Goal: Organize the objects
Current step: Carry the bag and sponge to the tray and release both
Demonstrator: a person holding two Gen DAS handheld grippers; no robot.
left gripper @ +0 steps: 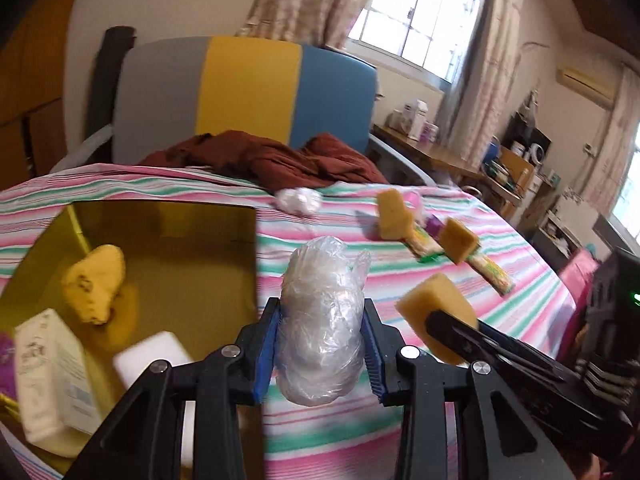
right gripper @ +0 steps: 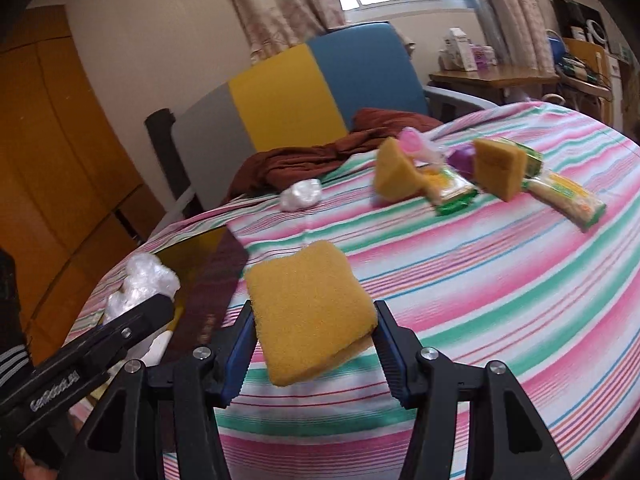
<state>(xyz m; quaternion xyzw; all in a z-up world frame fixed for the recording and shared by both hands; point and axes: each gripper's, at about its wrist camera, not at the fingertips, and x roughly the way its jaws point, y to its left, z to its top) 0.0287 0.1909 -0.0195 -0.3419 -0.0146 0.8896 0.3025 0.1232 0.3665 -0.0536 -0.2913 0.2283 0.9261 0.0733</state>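
Left gripper [left gripper: 320, 354] clamped on crumpled plastic bag [left gripper: 320, 320]: light, slippery, best pinched mid-bundle. Right gripper [right gripper: 316, 350] squeezing soft yellow sponge [right gripper: 310, 312]; box [left gripper: 168, 248] at ten o'clock.

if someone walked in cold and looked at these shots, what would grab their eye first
Probably the two loaded grippers: the left gripper is shut on a crumpled clear plastic bag, and the right gripper clamps a yellow sponge, both over the pink and green striped bedsheet. Next, the gold box at the left, holding a white carton, and the sponges and snack packets scattered farther back.
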